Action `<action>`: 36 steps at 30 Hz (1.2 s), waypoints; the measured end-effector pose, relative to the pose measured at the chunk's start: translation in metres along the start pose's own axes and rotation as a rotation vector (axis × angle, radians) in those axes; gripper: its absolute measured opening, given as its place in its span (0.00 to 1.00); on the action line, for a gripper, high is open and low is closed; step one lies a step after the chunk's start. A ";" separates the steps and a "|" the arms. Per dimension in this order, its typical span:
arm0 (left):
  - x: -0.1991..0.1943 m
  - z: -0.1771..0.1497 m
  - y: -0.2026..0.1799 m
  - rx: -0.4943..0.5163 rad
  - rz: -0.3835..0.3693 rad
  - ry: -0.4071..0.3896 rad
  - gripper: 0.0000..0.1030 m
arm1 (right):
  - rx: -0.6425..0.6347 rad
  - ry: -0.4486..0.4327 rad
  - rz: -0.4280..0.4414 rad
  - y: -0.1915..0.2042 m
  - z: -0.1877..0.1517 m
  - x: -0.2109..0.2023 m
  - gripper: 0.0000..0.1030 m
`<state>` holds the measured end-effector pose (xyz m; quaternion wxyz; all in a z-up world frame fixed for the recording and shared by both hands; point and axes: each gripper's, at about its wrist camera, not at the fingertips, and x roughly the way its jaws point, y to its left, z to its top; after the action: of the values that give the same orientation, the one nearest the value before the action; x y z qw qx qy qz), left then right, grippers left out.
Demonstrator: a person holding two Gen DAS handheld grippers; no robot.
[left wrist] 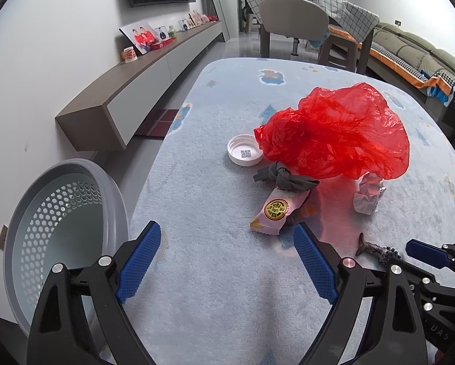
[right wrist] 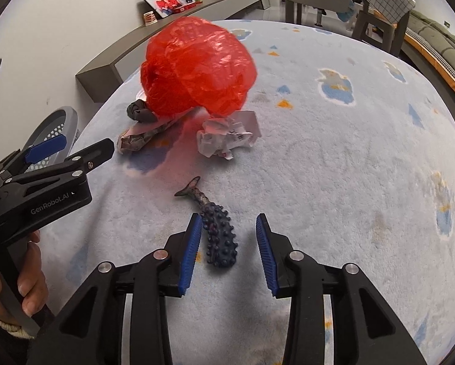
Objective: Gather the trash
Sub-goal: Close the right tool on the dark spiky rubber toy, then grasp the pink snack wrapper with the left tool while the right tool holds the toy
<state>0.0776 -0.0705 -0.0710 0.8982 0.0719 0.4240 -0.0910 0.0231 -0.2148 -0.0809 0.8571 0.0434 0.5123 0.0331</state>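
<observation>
Trash lies on a pale blue fuzzy table cover (left wrist: pixel 215 304): a crumpled red plastic bag (left wrist: pixel 337 133), a white cap (left wrist: pixel 245 149), a knotted grey rag (left wrist: pixel 283 179), a pink snack wrapper (left wrist: pixel 277 210), a crumpled paper ball (left wrist: pixel 368 194) and a dark knobbly fish-shaped piece (right wrist: pixel 218 237). My left gripper (left wrist: pixel 227 234) is open and empty, just short of the wrapper. My right gripper (right wrist: pixel 229 222) is open with the fish-shaped piece lying between its fingers, close to the left one. The bag (right wrist: pixel 197 67), the paper ball (right wrist: pixel 227 138) and the wrapper (right wrist: pixel 145 137) also show in the right wrist view.
A grey perforated bin (left wrist: pixel 63 228) stands beside the table at the left. A long wall shelf (left wrist: pixel 136 85) with photos runs behind it. A chair (left wrist: pixel 294 21), a dining table and a sofa (left wrist: pixel 419 51) are at the back.
</observation>
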 end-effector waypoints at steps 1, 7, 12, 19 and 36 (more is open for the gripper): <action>-0.001 0.000 0.000 0.000 -0.001 0.000 0.85 | -0.011 0.001 -0.005 0.002 0.000 0.002 0.35; -0.001 0.000 0.003 -0.007 -0.011 0.000 0.85 | -0.046 0.008 -0.040 0.011 0.000 0.010 0.25; 0.000 -0.001 0.002 -0.006 -0.028 0.007 0.85 | 0.024 0.020 0.011 0.000 0.001 0.005 0.20; 0.003 -0.001 -0.002 0.002 -0.039 0.018 0.85 | 0.086 -0.005 0.047 -0.009 0.005 -0.008 0.20; 0.038 0.019 -0.033 0.035 -0.046 0.042 0.85 | 0.153 0.001 0.091 -0.023 0.006 -0.019 0.20</action>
<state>0.1084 -0.1102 -0.0905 0.8854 0.0796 0.4426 -0.1174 0.0195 -0.2395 -0.0638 0.8485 0.1320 0.5114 0.0329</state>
